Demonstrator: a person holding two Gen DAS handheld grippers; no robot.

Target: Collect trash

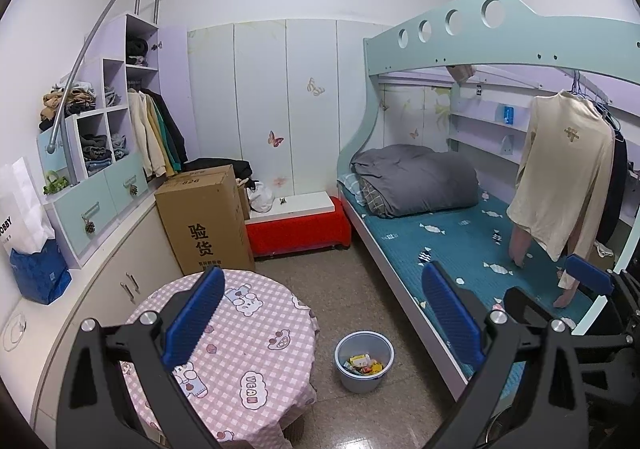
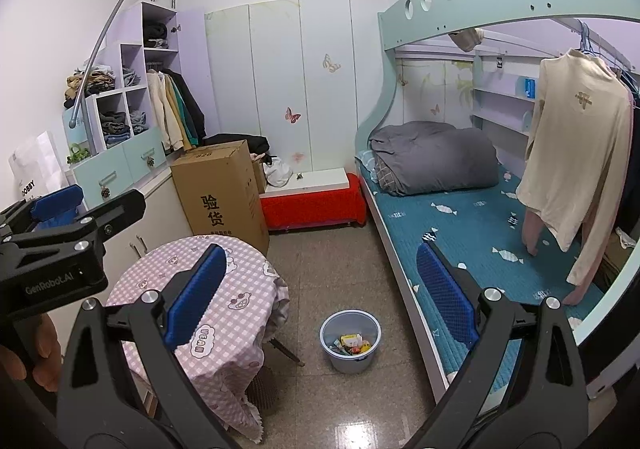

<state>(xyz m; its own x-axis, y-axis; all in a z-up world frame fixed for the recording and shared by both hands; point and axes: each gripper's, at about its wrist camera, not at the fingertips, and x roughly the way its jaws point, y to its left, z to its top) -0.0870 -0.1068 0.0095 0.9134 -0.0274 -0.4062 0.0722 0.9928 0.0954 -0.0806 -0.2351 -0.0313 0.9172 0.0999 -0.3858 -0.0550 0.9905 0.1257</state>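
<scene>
A pale blue trash bin [image 1: 363,361] stands on the floor between the round table and the bed, holding several colourful wrappers [image 1: 364,363]. It also shows in the right wrist view [image 2: 350,341]. My left gripper [image 1: 324,313] is open and empty, held high above the table edge and floor. My right gripper [image 2: 326,293] is open and empty, held high over the floor. The left gripper [image 2: 52,205] also shows at the left of the right wrist view, and the right gripper's blue pad [image 1: 588,273] at the right of the left wrist view.
A round table [image 1: 224,349] with a pink checked cloth is at lower left. A cardboard box [image 1: 204,221] and a red bench [image 1: 296,229] stand behind it. A bunk bed [image 1: 460,241] with a grey duvet fills the right. Cabinets line the left wall.
</scene>
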